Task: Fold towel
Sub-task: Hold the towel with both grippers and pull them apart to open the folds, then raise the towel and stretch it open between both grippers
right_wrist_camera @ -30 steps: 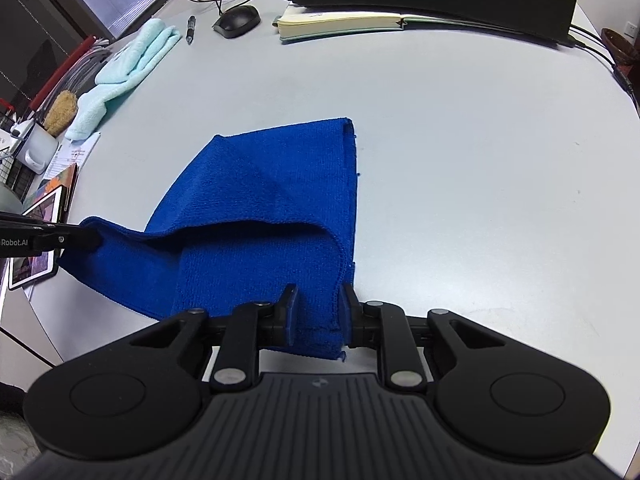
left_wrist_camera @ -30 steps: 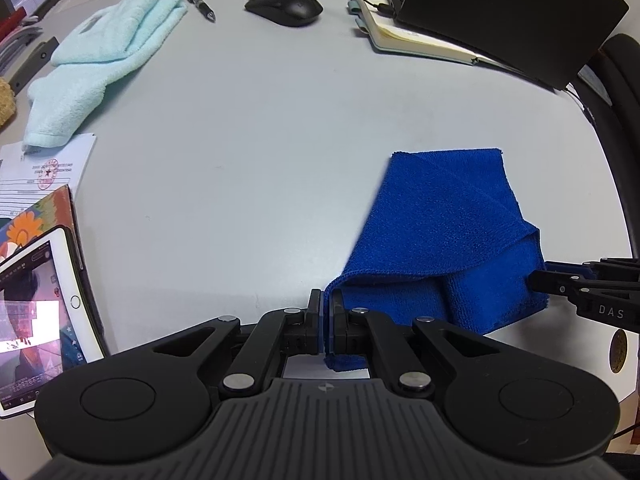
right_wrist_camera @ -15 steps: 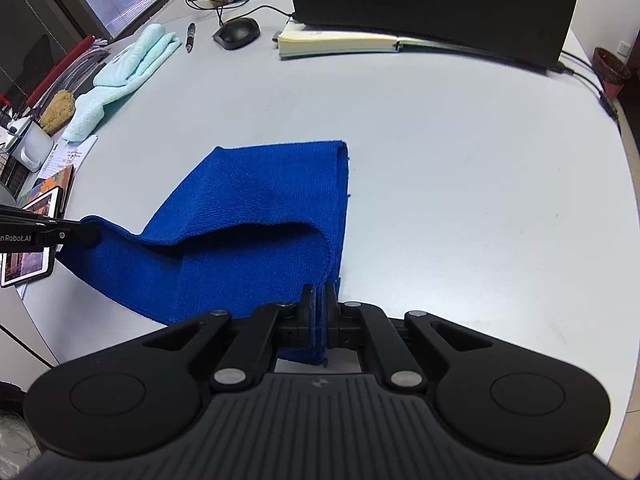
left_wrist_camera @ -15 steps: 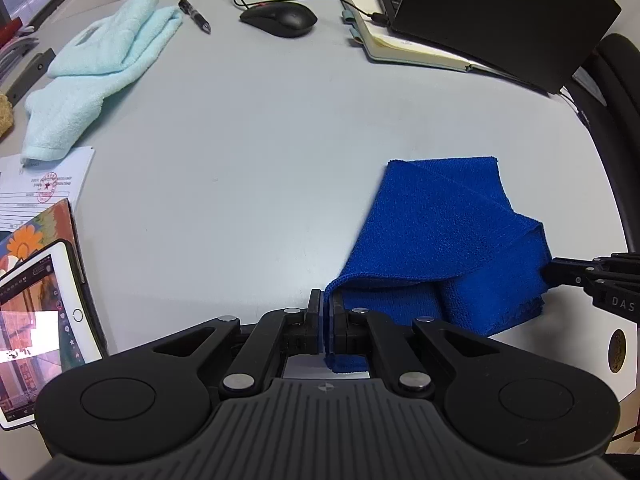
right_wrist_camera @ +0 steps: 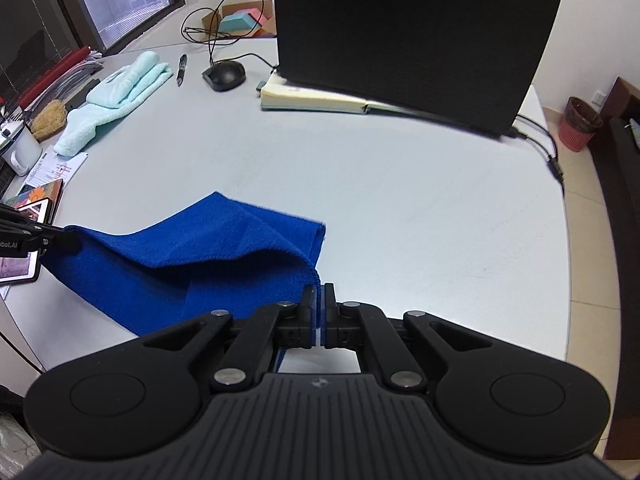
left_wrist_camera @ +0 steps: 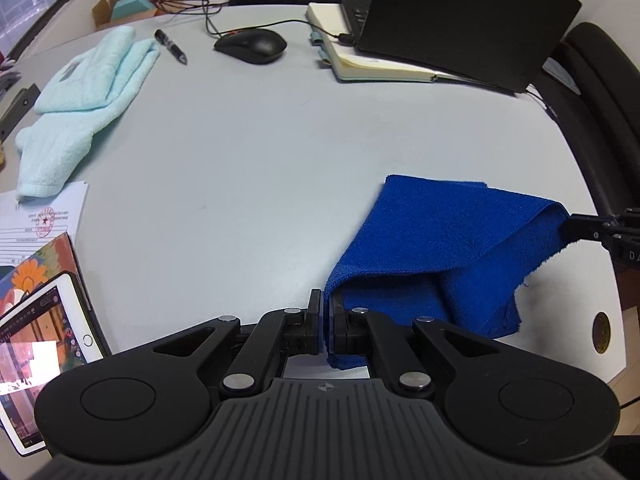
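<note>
A blue towel (left_wrist_camera: 444, 248) hangs folded over between my two grippers above the near edge of the grey table (left_wrist_camera: 260, 152). My left gripper (left_wrist_camera: 327, 300) is shut on its near left corner. My right gripper (right_wrist_camera: 319, 294) is shut on its near right corner. In the right wrist view the towel (right_wrist_camera: 192, 264) stretches left to the left gripper (right_wrist_camera: 60, 240). In the left wrist view the right gripper (left_wrist_camera: 576, 226) holds the towel's right corner. The towel's far edge rests on the table.
A light green towel (left_wrist_camera: 80, 92), a pen (left_wrist_camera: 171, 46), a mouse (left_wrist_camera: 252, 45), a notebook (left_wrist_camera: 376, 62) and a black laptop (left_wrist_camera: 460, 16) lie at the back. Papers (left_wrist_camera: 36, 224) and a tablet (left_wrist_camera: 36, 344) lie at the left edge.
My right gripper has closed on the towel's corner. Both grippers have risen, lifting the near edge of the towel off the table.
</note>
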The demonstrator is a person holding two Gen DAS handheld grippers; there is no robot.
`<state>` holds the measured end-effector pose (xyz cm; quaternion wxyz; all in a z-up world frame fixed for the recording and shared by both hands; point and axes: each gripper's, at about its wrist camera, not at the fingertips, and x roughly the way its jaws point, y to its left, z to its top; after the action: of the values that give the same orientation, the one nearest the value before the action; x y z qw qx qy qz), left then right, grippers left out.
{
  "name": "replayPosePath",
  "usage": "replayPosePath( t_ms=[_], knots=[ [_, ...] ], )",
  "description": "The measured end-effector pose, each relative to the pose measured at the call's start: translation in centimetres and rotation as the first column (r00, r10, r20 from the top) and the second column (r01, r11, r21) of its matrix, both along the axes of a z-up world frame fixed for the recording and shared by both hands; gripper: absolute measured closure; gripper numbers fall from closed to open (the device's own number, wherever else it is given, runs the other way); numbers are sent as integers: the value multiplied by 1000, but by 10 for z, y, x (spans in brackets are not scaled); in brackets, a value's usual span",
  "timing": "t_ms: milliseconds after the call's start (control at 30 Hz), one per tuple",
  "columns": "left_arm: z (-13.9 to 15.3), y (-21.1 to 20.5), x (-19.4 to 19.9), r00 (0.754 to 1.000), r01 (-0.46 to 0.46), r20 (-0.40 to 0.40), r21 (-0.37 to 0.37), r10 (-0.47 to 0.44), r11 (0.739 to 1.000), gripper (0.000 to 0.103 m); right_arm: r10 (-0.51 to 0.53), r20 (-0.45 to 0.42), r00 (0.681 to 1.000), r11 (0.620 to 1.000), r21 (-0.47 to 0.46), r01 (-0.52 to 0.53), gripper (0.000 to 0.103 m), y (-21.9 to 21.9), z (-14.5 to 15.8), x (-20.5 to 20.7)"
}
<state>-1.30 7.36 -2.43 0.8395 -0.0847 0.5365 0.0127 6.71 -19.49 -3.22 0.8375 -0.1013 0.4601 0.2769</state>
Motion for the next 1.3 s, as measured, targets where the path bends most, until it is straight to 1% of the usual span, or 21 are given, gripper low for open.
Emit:
replayPosePath(
  t_ms=[467, 633, 867, 1100, 1300],
  knots=[
    [47, -13, -3, 990, 123, 70, -32, -121, 992, 101, -15, 84, 996, 1000, -23, 17, 101, -30, 39, -18],
    [67, -20, -5, 980, 172, 107, -29, -168, 985, 101, -15, 106, 994, 999, -31, 18, 101, -40, 53, -26],
    [88, -28, -6, 964, 232, 138, -17, -227, 973, 101, -12, 147, 989, 999, -43, 19, 101, -53, 74, -38],
    [103, -30, -2, 955, 253, 161, -6, -248, 968, 101, -21, 185, 982, 999, -41, 29, 102, -65, 93, -43],
    [113, -33, 8, 945, 271, 187, 17, -269, 963, 101, -26, 209, 978, 998, -47, 37, 102, -71, 102, -41]
  ],
)
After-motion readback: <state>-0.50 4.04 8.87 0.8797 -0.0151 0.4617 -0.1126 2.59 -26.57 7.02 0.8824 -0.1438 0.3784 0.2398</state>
